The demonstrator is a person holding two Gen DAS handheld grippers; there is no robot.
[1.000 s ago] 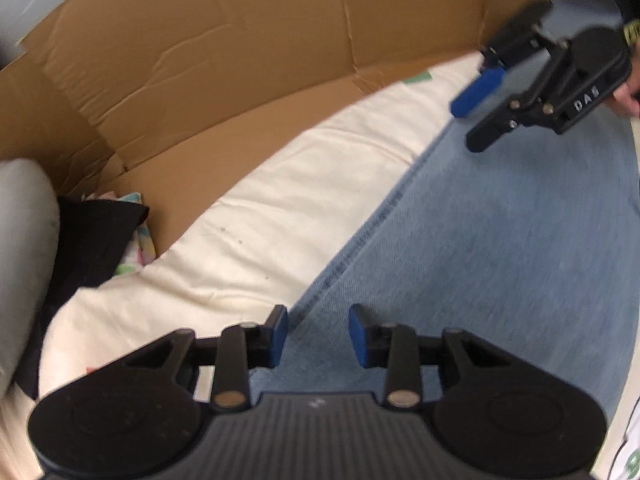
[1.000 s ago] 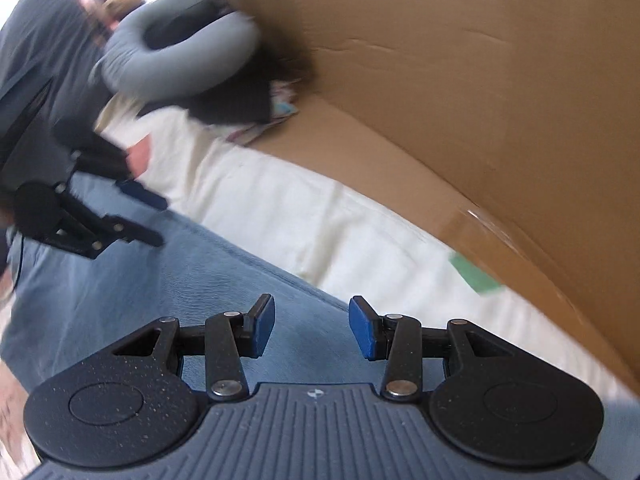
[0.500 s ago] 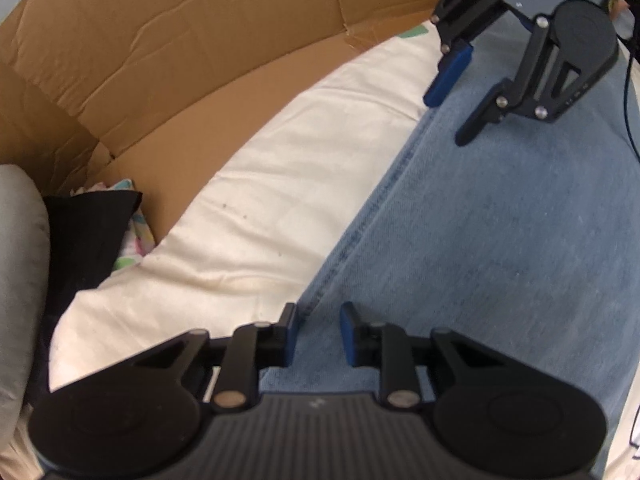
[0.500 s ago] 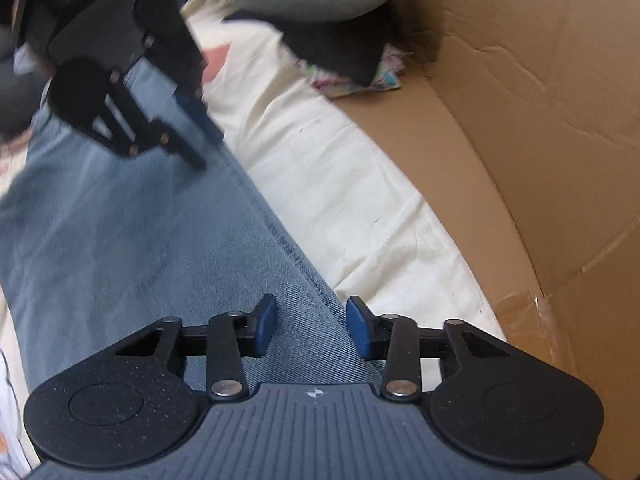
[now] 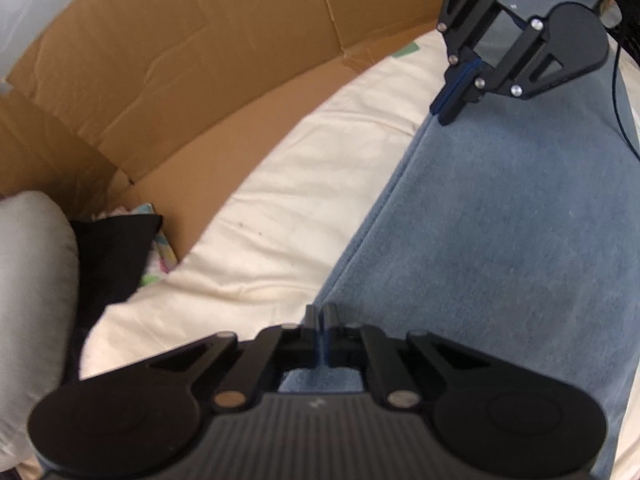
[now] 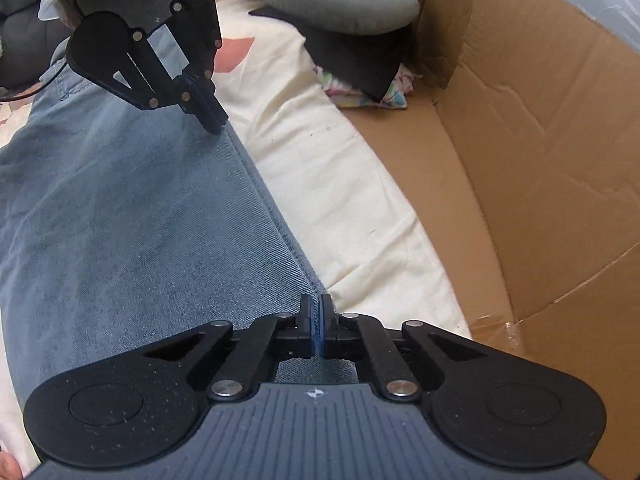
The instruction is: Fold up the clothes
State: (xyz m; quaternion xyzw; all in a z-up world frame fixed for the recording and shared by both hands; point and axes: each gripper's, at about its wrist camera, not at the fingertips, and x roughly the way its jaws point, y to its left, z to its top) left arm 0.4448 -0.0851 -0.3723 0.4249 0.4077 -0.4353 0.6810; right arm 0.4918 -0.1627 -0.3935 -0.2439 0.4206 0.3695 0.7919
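Left tongs [image 5: 321, 322] pinched closed on the near seam edge of the blue jeans [image 5: 500, 240], right tongs [image 6: 316, 312] clamped on the same long edge farther along, cream bedding [image 5: 280, 220] bare beside that edge, cardboard wall [image 5: 200, 60] beyond, grey pillow [image 6: 332, 4] far off.

A: What colour are the jeans [image 5: 500, 240]?
B: Faded blue denim, with a fine diagonal weave. They lie on a cream sheet [image 5: 280, 216] with a few small dark specks.
A: And the tools?
B: The left tool [image 5: 321, 322] and right tool [image 6: 316, 316] are both black with blue pads. The cardboard box [image 6: 540, 140] is plain brown, and the pillow [image 6: 332, 4] is grey.
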